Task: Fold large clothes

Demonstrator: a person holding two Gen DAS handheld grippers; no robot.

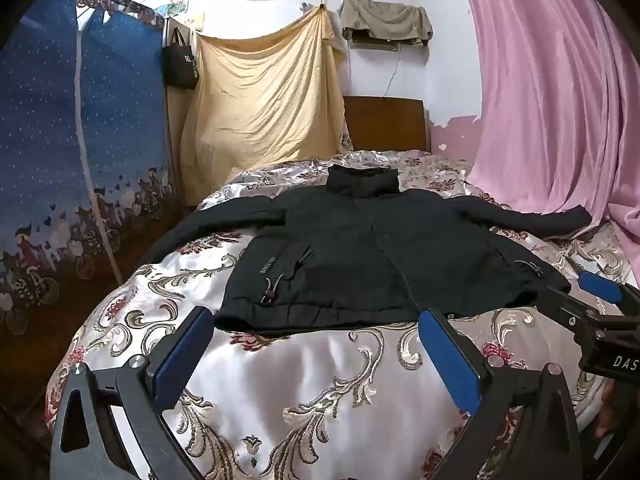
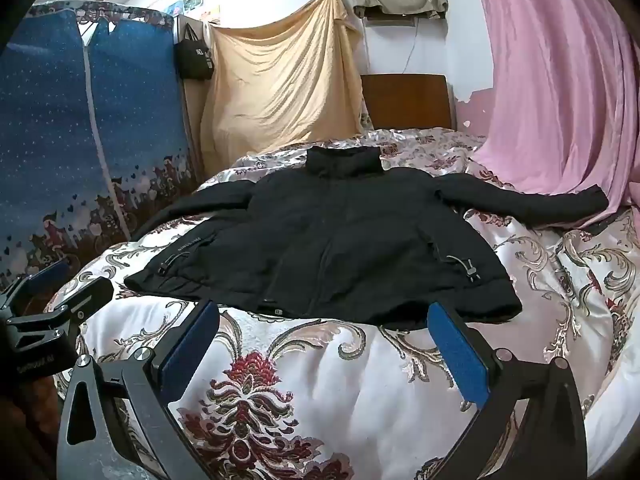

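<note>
black jacket [image 1: 360, 248] is lying flat on the bed [image 1: 304, 384], front up, collar pointing toward the wooden headboard [image 1: 386, 124], both sleeves stretching out sideways. its hem is facing the grippers.

left gripper [image 1: 316, 356] is hovering over the floral bedspread just short of the hem, jaws spreading wide, nothing between the blue pads [image 1: 184, 356]. in this view the hem is sitting just beyond the fingertips, not touching them.

right gripper [image 2: 324, 356] is hovering likewise near the hem, jaws spreading wide and holding nothing; the jacket's right hem corner [image 2: 496, 304] is lying just past its right pad, whether touching, cannot tell.

each gripper is showing in the other's view: right gripper at the far right edge of the left wrist view, beside the jacket's hem corner; left gripper at the far left edge of the right wrist view, near the other hem corner.

pink curtain [image 1: 560, 92] is hanging to the right, touching the right sleeve end. yellow sheet [image 1: 264, 92] is hanging behind the bed; blue fabric wardrobe [image 1: 76, 128] is standing at left.
</note>
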